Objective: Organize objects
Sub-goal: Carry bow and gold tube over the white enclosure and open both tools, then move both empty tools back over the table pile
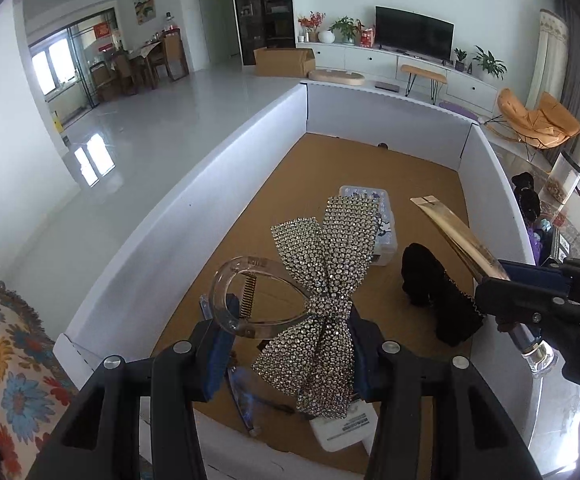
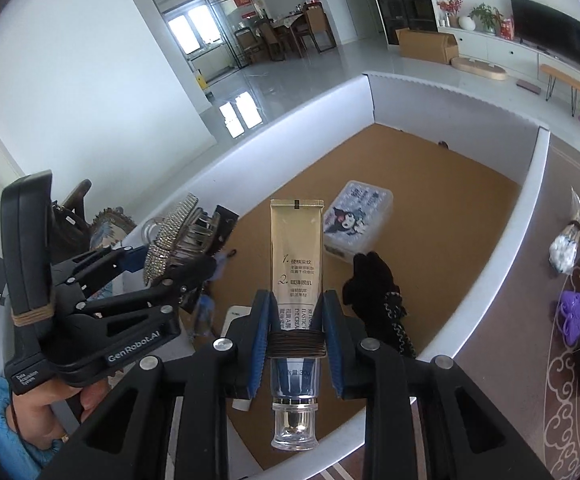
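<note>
A sparkly bow hair clip (image 1: 322,292) is being held over the near end of a white-walled box (image 1: 194,184) by the left gripper (image 1: 290,344), its blue pads pressed against the clip's clear claw and the bow's knot from either side. A gold tube of eye cream (image 2: 296,264) is being gripped by the right gripper (image 2: 296,320), fingers clamped tight on the tube just above its clear cap (the cap is pointing back toward the camera, the crimped end out over the box). Both items are being carried above the brown box floor (image 2: 430,200), neither one touching it.

Down below, plenty is being passed over. A small clear case with a cartoon lid (image 2: 356,220) is lying near the middle of the floor. Just beside it, on the near right, a black fabric item with a braided cord (image 2: 374,292) is slumped. Under the left gripper, a bluish clear plastic piece (image 1: 242,396) and a white labelled packet (image 1: 342,428) are being partly hidden by the bow. In the right wrist view the left gripper (image 2: 178,264) is being seen at the left with the person's hand (image 2: 50,408) wrapped round its handle. Outside the box, on the patterned table at right, purple items (image 2: 578,312) are sitting well apart from everything inside.
</note>
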The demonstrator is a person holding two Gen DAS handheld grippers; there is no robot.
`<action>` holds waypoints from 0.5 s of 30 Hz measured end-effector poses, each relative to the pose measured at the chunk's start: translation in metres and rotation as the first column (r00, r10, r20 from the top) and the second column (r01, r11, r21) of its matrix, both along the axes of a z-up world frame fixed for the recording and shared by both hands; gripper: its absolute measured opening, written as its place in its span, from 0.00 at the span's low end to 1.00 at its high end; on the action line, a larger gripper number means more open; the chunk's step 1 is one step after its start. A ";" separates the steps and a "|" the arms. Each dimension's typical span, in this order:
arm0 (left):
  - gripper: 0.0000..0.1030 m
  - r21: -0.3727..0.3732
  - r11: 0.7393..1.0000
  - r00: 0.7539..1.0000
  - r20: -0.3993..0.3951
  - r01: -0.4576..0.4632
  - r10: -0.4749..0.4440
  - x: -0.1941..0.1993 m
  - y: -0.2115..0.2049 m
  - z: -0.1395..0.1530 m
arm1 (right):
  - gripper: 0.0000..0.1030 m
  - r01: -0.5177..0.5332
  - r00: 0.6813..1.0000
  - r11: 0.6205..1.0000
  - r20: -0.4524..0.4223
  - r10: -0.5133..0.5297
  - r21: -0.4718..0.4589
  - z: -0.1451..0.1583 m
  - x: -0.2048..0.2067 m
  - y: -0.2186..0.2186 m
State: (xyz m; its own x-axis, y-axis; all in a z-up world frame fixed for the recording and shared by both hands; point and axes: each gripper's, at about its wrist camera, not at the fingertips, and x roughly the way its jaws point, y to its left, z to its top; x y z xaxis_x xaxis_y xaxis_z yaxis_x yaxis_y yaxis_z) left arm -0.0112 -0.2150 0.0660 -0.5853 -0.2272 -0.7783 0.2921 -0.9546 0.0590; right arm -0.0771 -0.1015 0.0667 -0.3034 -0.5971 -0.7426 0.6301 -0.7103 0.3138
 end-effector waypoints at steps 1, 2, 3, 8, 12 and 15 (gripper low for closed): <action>0.48 -0.001 1.000 1.000 0.001 0.000 0.000 0.000 0.002 0.000 | 0.27 0.003 1.000 1.000 0.004 -0.003 -0.003 -0.002 0.000 0.001; 0.48 -0.008 1.000 1.000 0.002 -0.001 0.001 0.000 0.003 -0.001 | 0.27 0.009 1.000 1.000 0.006 -0.009 -0.013 -0.003 -0.001 0.003; 0.49 -0.022 1.000 1.000 0.003 -0.008 0.008 0.000 0.004 -0.001 | 0.36 0.015 1.000 1.000 0.009 -0.015 -0.027 -0.004 -0.002 0.004; 0.82 -0.082 0.996 0.999 0.012 -0.044 0.045 -0.001 0.009 -0.001 | 0.81 0.058 0.998 0.993 -0.010 -0.059 -0.099 0.005 -0.001 0.018; 0.84 -0.083 0.996 0.999 -0.023 -0.046 0.044 0.004 0.020 0.006 | 0.82 0.079 0.995 0.992 -0.045 -0.084 -0.103 0.012 0.000 0.034; 0.84 -0.055 0.998 0.999 -0.051 -0.019 0.016 0.011 0.044 0.011 | 0.91 0.116 0.987 0.991 -0.104 -0.124 -0.071 0.010 0.004 0.061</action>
State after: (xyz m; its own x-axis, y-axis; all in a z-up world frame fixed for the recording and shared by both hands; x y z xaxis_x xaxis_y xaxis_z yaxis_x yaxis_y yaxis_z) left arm -0.0002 -0.1705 0.0769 -0.6193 -0.2794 -0.7338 0.3124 -0.9451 0.0962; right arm -0.0731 -0.0403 0.0768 -0.4519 -0.5972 -0.6626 0.5741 -0.7632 0.2964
